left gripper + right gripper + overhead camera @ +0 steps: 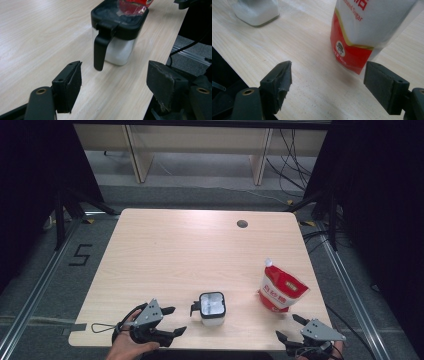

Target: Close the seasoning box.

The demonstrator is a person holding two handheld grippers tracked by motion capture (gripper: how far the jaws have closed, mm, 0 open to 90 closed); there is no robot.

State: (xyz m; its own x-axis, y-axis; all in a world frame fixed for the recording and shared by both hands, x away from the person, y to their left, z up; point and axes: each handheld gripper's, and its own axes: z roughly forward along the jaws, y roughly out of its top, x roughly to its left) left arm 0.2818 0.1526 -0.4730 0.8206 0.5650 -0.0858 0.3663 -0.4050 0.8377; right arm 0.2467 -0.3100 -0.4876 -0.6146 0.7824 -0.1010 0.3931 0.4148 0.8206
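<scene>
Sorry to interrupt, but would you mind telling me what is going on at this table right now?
A person holds tongs in each hand at a light wooden table. The left tongs are open, aimed at the black handle of a clear square jar with a black lid holding white powder. The right tongs are open before a red-and-white sugar pouch that stands upright. Neither thing is gripped yet.

A pale wood-grain tabletop (165, 255) fills the middle of the high view, with a round cable hole (242, 224) toward its upper right. A clear lidded container (212, 308) of white grains stands at lower centre. A red-and-white sugar pouch (280, 289) stands at lower right, well apart from it.
</scene>
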